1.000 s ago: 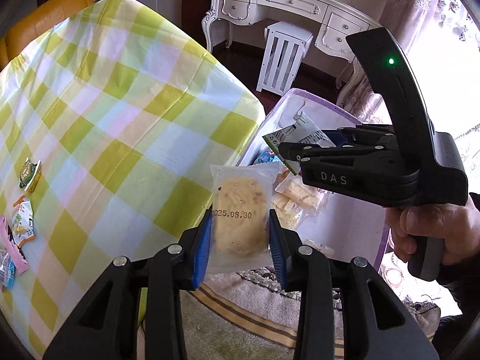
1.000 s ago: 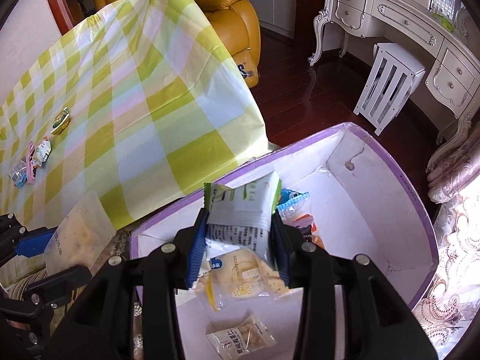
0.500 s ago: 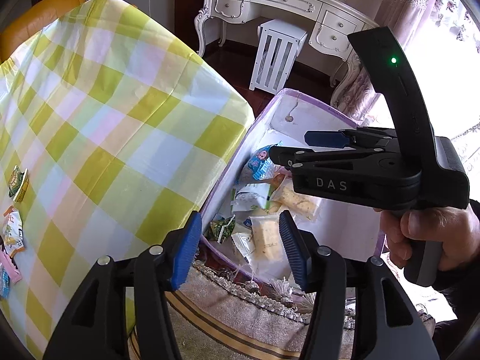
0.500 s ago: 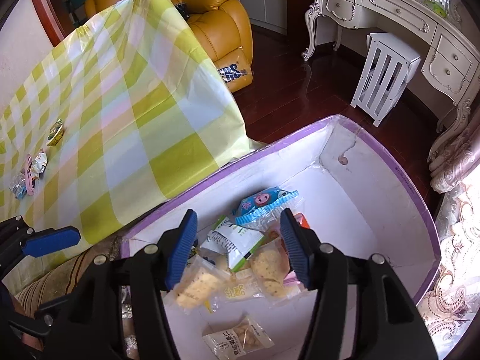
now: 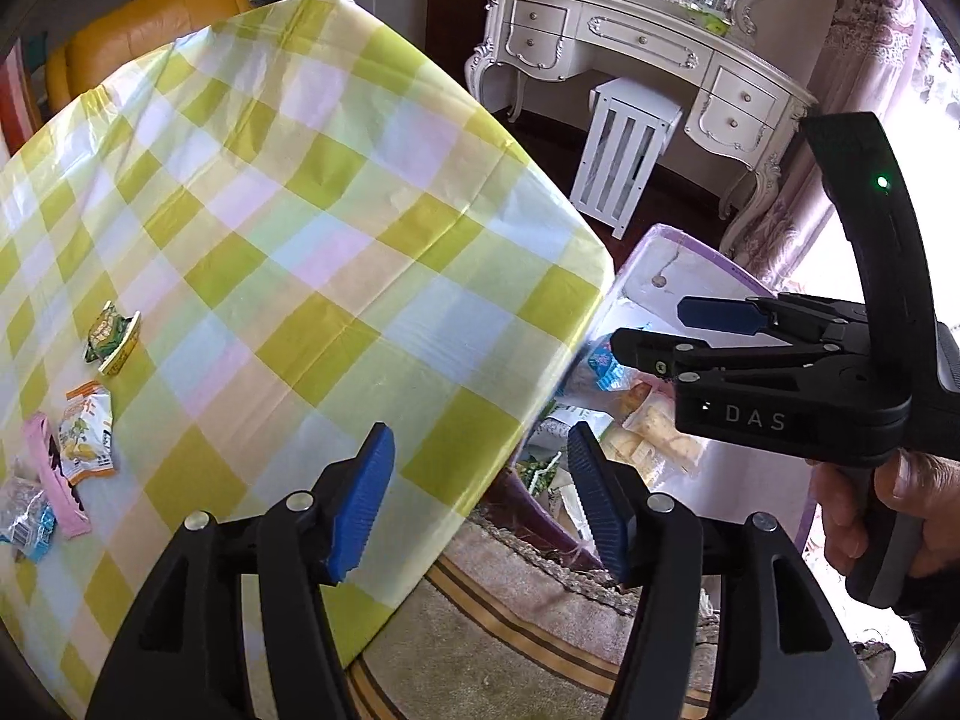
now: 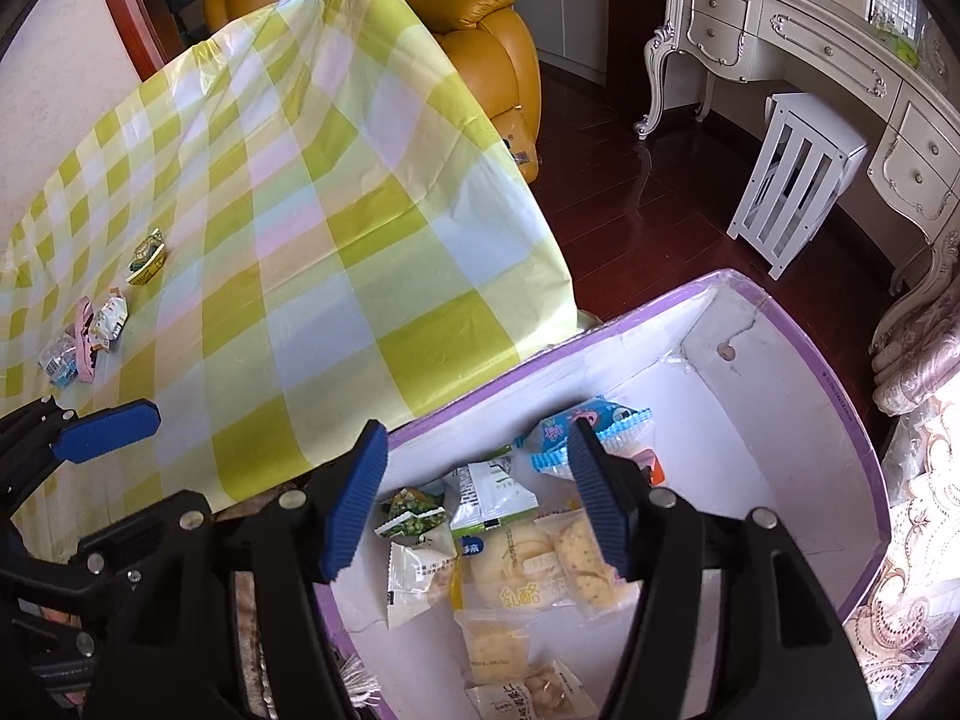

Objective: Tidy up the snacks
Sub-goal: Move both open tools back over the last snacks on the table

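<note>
My left gripper [image 5: 480,501] is open and empty above the table's near corner. My right gripper [image 6: 474,495] is open and empty above the purple-rimmed white box [image 6: 780,372], which holds several snack packets [image 6: 528,558]. The right gripper also shows in the left wrist view [image 5: 690,330], over the box [image 5: 654,264]. Several snack packets lie on the checked tablecloth at the left: a green-yellow one [image 5: 111,336], an orange-white one [image 5: 87,432], a pink one [image 5: 51,480] and a clear-blue one [image 5: 24,516]. They show small in the right wrist view [image 6: 90,330].
The box stands on a carpet [image 5: 510,618] beside the table [image 5: 300,240]. A white dressing table [image 5: 630,54] and a white stool [image 5: 630,144] stand behind it. A yellow armchair [image 6: 468,12] is at the table's far end. Curtains [image 6: 918,324] hang at the right.
Both grippers opened and dropped their packets into the box: the left its biscuit pack, the right its white-green pack. Both then swung left towards the table.
</note>
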Demonstrator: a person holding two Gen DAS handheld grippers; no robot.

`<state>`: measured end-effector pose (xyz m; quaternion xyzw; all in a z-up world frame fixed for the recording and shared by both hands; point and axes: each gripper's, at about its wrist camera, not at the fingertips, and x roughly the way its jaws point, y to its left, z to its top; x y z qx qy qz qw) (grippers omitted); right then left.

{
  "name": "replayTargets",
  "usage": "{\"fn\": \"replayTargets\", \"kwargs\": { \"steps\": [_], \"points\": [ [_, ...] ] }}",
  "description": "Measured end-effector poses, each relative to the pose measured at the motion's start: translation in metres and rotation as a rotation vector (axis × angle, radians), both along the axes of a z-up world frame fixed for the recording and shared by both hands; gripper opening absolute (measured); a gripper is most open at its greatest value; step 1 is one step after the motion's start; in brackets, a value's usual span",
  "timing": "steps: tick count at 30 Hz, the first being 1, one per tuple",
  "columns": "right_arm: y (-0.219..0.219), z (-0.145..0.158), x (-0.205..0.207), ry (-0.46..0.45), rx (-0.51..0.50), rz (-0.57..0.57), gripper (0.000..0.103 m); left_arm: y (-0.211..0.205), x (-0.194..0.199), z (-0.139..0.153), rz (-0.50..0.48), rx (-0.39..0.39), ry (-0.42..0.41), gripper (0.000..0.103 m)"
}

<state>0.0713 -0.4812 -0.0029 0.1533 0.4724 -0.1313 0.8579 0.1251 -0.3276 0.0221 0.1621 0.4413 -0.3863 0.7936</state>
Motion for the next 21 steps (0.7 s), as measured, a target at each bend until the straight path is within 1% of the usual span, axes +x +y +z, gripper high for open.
{"fn": "replayTargets", "kwargs": {
  "steps": [3,6,8,11,12,13,15,18,21],
  "points": [
    [0.01,0.006,0.008,-0.019,0.01,0.009,0.067,0.023,0.018,0.005,0.105,-0.017,-0.029,0.059],
    [0.024,0.012,0.018,-0.036,0.011,0.03,0.067,0.054,0.04,0.011,0.245,-0.027,-0.065,0.06],
    [0.035,0.017,0.026,-0.047,0.009,0.048,0.067,0.082,0.056,0.015,0.384,-0.039,-0.079,0.064],
    [0.053,0.022,0.038,-0.061,0.012,0.08,0.068,0.134,0.079,0.017,0.606,-0.088,-0.055,0.066],
    [0.059,0.023,0.043,-0.063,0.012,0.091,0.069,0.153,0.086,0.017,0.679,-0.107,-0.047,0.072],
    [0.065,0.024,0.047,-0.065,0.012,0.104,0.069,0.172,0.091,0.017,0.751,-0.126,-0.043,0.075],
    [0.077,0.026,0.054,-0.07,0.012,0.131,0.07,0.207,0.099,0.016,0.874,-0.154,-0.037,0.075],
    [0.092,0.029,0.065,-0.075,0.015,0.162,0.071,0.249,0.106,0.014,0.997,-0.193,-0.017,0.075],
    [0.109,0.03,0.076,-0.078,0.021,0.192,0.071,0.27,0.114,0.007,1.037,-0.207,0.023,0.075]
  ]
}}
